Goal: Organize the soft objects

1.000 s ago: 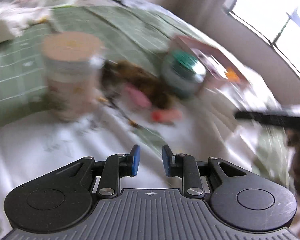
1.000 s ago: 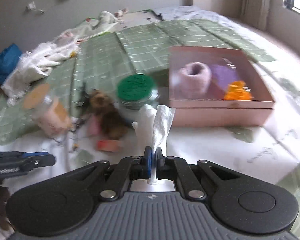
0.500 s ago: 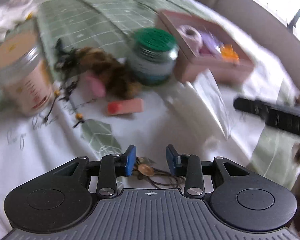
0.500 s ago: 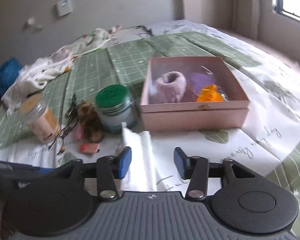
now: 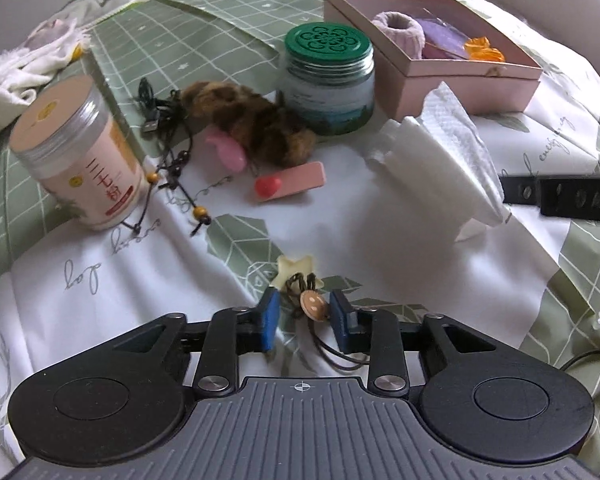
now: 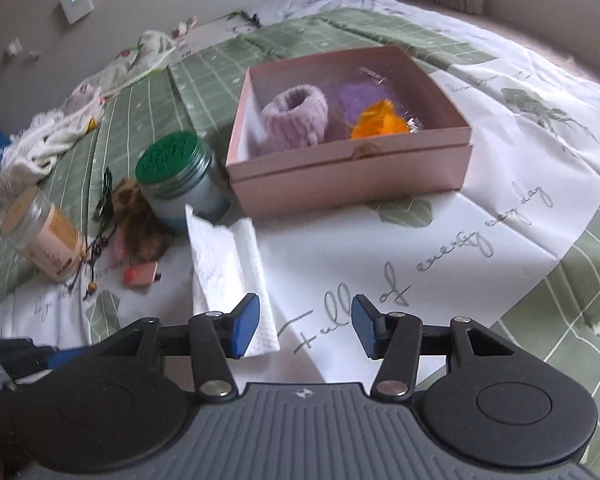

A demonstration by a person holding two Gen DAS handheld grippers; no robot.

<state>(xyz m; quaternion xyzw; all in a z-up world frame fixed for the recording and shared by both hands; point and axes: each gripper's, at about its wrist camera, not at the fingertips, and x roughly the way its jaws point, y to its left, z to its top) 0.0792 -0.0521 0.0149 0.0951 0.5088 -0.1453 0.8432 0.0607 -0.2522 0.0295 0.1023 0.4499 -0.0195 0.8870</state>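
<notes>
The left gripper [image 5: 305, 314], jaws just closing yet apart, straddles a button hair tie [image 5: 313, 307]; the right gripper [image 6: 305, 330], just opening, stands empty beside the paper towel [image 6: 226, 268], before the pink box [image 6: 352, 168].

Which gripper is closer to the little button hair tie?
Left. The left gripper has the button hair tie right between its open jaws. The right gripper hangs by the white tissue, farther off.
</notes>
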